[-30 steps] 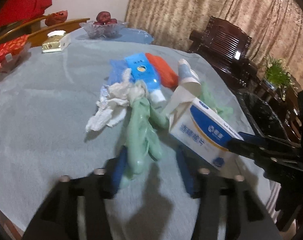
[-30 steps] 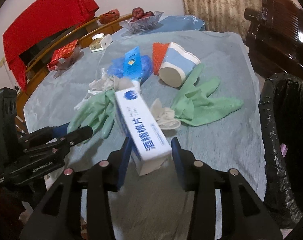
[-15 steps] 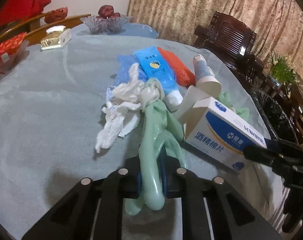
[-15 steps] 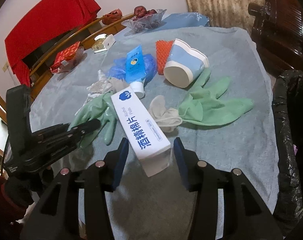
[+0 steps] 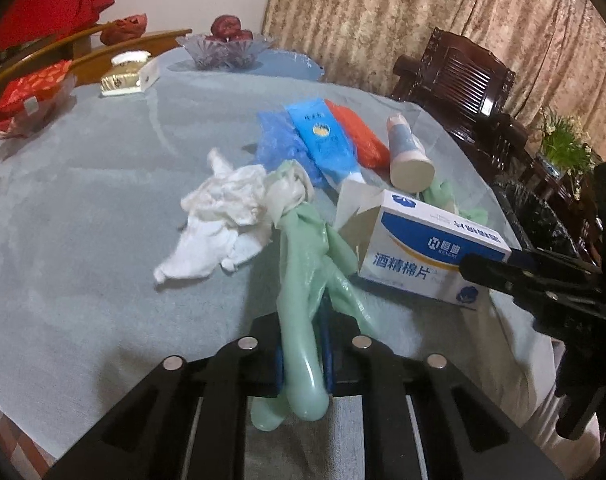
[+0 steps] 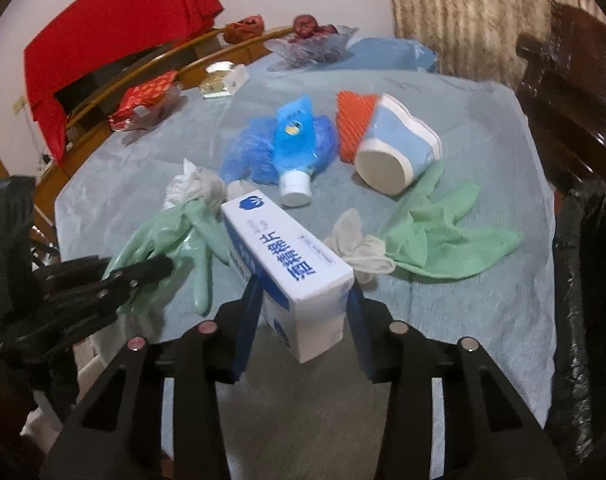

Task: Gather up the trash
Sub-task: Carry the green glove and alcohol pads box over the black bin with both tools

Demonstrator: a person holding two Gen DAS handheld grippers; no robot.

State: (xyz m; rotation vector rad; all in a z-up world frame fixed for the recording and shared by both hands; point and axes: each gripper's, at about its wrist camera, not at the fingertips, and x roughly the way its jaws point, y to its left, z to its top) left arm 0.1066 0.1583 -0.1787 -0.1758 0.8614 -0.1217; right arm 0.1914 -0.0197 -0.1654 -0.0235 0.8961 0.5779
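My left gripper is shut on the fingers of a pale green rubber glove, which trails back to a crumpled white tissue. The right gripper has a white and blue box of alcohol pads between its blue pads; its jaws are closing and both pads touch the box's sides. Further back lie a blue tube on a blue plastic bag, an orange piece, a tipped paper cup, a second green glove and a small tissue wad.
A black-lined bin stands off the table's right edge. At the far side of the grey tablecloth are a glass fruit bowl, a gold box and a red packet. Dark wooden chairs stand behind.
The left gripper, open around the green glove a second ago, has shut on it and drawn it slightly back. The right gripper's jaws have narrowed onto the box, which has tilted a little.
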